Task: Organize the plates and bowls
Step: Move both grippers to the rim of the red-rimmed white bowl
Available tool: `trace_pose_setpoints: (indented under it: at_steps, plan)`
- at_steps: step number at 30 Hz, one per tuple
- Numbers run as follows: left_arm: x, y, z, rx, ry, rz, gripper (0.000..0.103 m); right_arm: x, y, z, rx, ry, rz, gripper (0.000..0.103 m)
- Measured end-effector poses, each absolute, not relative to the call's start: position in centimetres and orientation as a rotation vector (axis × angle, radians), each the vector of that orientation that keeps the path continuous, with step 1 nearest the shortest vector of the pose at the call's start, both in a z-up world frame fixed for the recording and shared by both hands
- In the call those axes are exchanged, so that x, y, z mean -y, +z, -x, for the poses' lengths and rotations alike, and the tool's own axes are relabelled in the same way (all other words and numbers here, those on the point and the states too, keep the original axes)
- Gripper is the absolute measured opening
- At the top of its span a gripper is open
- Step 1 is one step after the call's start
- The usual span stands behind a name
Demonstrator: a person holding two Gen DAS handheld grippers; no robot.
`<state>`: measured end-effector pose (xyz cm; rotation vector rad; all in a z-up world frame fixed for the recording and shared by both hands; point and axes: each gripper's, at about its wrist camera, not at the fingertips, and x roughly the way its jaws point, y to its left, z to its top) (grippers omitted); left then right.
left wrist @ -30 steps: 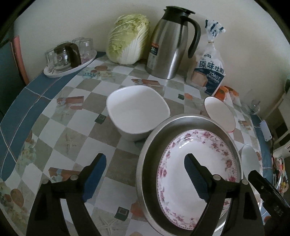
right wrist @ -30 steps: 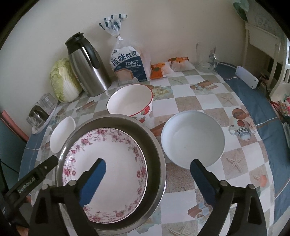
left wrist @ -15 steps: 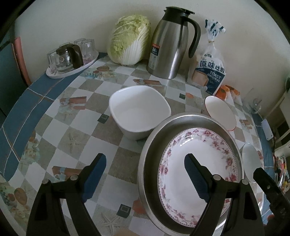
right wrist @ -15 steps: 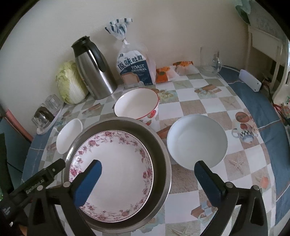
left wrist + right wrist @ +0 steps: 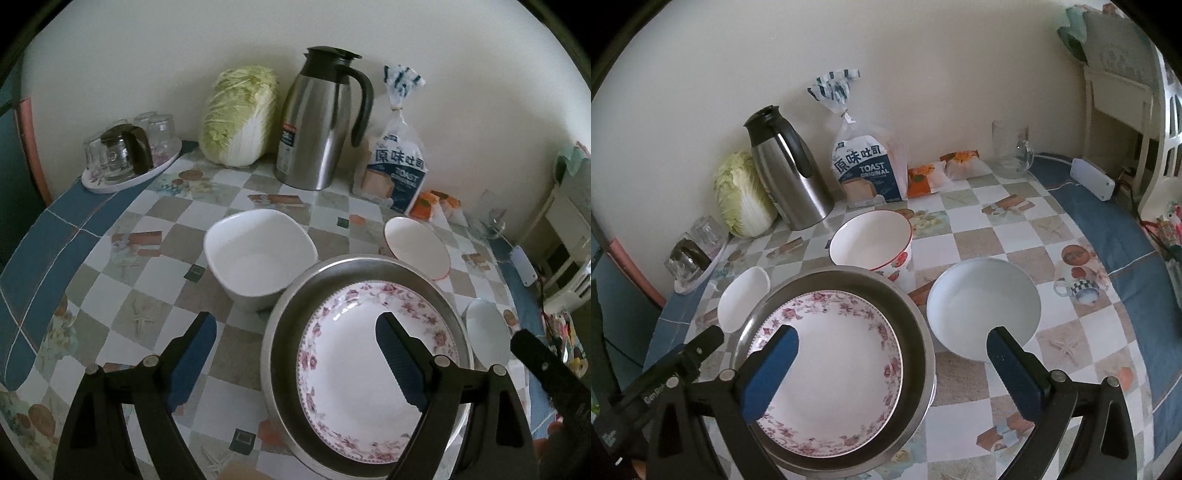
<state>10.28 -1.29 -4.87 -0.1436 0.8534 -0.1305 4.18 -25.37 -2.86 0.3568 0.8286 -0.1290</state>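
A steel basin [image 5: 282, 332] [image 5: 918, 325] sits at the near edge of the table, and a floral-rimmed plate [image 5: 347, 373] [image 5: 842, 373] lies inside it. Around it stand a square white bowl [image 5: 258, 262] [image 5: 744, 299], a red-rimmed bowl [image 5: 417, 245] [image 5: 870, 240] and a round white bowl [image 5: 485, 328] [image 5: 982, 310]. My left gripper [image 5: 295, 319] hovers open over the basin's left rim. Over the basin's right rim my right gripper [image 5: 892, 334] hangs wide open. Neither gripper's pads touch anything.
Along the wall stand a tray of glasses [image 5: 129, 162], a cabbage [image 5: 236, 118], a steel jug [image 5: 317, 122] and a toast bag [image 5: 397, 170]. Snack packets [image 5: 942, 171], a glass mug [image 5: 1012, 151] and a white device [image 5: 1093, 177] sit at the back right.
Both views have tilted up a little, so the dishes sit lower in frame. The right gripper's jaws have spread slightly wider. No dish has moved.
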Motion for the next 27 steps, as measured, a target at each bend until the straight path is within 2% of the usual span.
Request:
trace_pose_setpoints:
  at_steps: [10,18,27]
  plan:
    - [1.4,-3.7,-11.2,-0.857,-0.156,0.175,0.089,24.7,-2.0,-4.2,-0.765,-0.091,-0.324,0.103]
    - [1.6,-0.2,-13.5,-0.868,-0.148,0.157,0.089,25.0,-0.7,-4.6,-0.701,-0.092,-0.340,0.103]
    - [2.4,2.9,-16.0,-0.908,-0.156,0.152,0.089,25.5,2.1,-5.7,-0.757,-0.049,-0.363,0.103]
